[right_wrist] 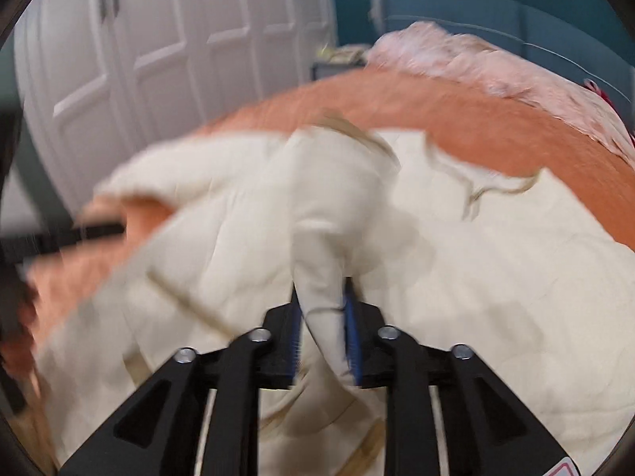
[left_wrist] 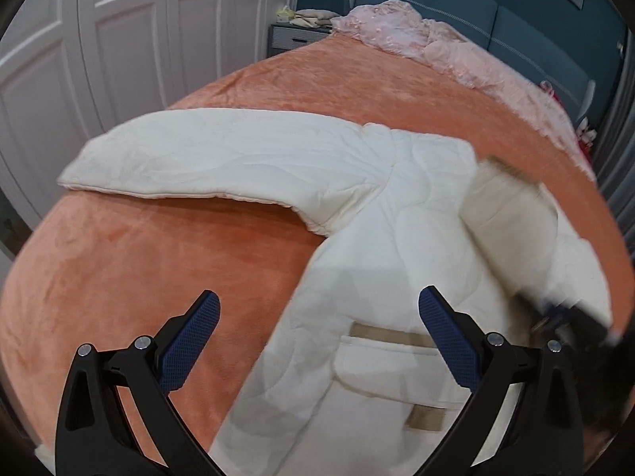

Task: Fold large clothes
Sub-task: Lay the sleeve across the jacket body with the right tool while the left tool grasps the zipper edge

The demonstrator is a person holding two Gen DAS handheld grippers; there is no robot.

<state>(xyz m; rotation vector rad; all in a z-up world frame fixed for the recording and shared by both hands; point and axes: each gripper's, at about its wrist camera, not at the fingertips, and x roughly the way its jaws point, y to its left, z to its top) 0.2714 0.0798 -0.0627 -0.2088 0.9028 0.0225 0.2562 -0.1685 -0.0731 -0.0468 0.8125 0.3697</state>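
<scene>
A cream quilted coat [left_wrist: 381,238] lies spread on the orange bed cover [left_wrist: 158,261], one sleeve [left_wrist: 222,158] stretched out to the left, a pocket with tan trim [left_wrist: 389,333] near me. My left gripper [left_wrist: 317,317] is open and empty, hovering over the coat's lower left edge. My right gripper [right_wrist: 323,297] is shut on the other sleeve [right_wrist: 329,206] of the coat [right_wrist: 496,277] and holds it lifted over the body. That lifted sleeve [left_wrist: 512,218] shows blurred in the left wrist view, with the right gripper [left_wrist: 571,317] dark at the right edge.
A pink crumpled blanket [left_wrist: 448,47] lies along the head of the bed. A blue headboard [left_wrist: 516,20] stands behind it. White wardrobe doors [left_wrist: 119,39] fill the left side, with a bedside cabinet [left_wrist: 297,37] beside them.
</scene>
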